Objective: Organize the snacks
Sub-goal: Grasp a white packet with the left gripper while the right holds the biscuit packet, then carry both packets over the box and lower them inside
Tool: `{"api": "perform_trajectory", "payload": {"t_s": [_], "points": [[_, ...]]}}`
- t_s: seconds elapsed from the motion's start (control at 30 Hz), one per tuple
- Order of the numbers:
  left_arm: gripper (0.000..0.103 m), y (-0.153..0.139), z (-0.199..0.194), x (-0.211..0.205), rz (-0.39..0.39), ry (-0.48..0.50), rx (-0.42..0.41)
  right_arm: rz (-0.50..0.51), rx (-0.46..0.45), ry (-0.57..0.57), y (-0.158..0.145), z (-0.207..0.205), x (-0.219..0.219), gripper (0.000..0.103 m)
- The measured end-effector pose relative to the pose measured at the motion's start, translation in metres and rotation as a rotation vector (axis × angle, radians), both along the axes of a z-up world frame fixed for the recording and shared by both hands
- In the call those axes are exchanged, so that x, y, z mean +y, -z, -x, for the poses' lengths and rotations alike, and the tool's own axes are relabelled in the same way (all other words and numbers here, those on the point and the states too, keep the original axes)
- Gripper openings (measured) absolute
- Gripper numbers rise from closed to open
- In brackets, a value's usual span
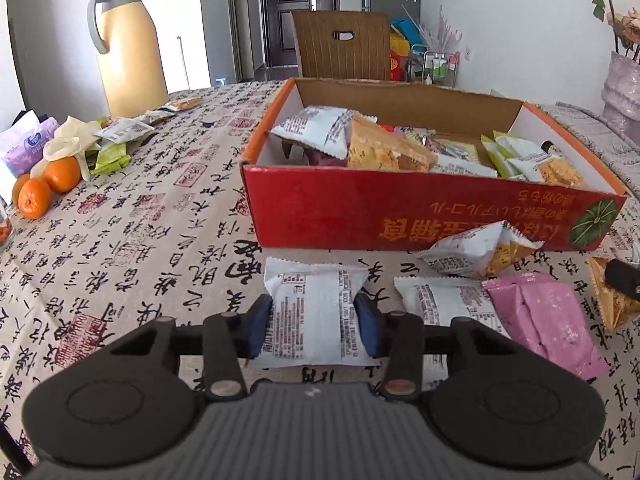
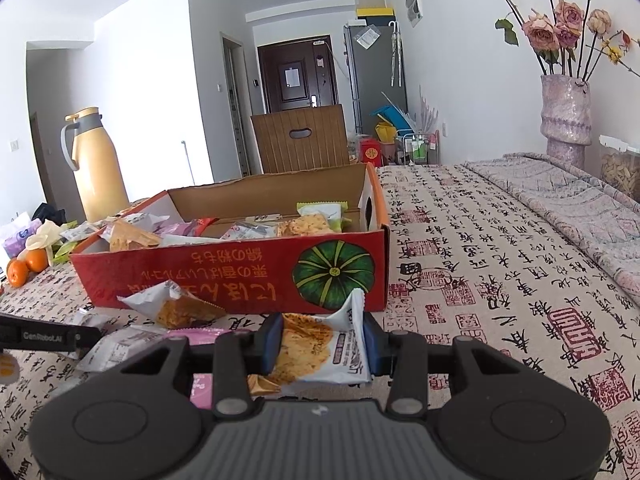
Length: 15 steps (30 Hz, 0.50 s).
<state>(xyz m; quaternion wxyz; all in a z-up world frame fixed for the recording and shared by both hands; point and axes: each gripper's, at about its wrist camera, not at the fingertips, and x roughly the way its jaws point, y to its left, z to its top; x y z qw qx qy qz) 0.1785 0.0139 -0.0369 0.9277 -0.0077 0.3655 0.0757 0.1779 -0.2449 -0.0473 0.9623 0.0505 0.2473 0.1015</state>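
my left gripper pinches a white snack packet low in the frame's centre; my right gripper clamps an orange-and-white packet — both in front of the red box, mid-frame, half full of snacks.

Left gripper, lower centre of frame: matte black body with a ribbed grey central plate, two round black discs at the lower corners, black linkage arms pinned by metallic rivets, and blue pads. Right gripper, lower centre: identical build.
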Motion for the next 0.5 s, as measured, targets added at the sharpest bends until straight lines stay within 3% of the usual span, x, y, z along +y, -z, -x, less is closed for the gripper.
{"api": "perform_trajectory", "payload": {"t_s": [0.5], "points": [[0.045,-0.044,0.016,-0.010,-0.012,0.061,-0.141,0.004,-0.098,0.004,-0.026,0.011,0.000,0.040]]}}
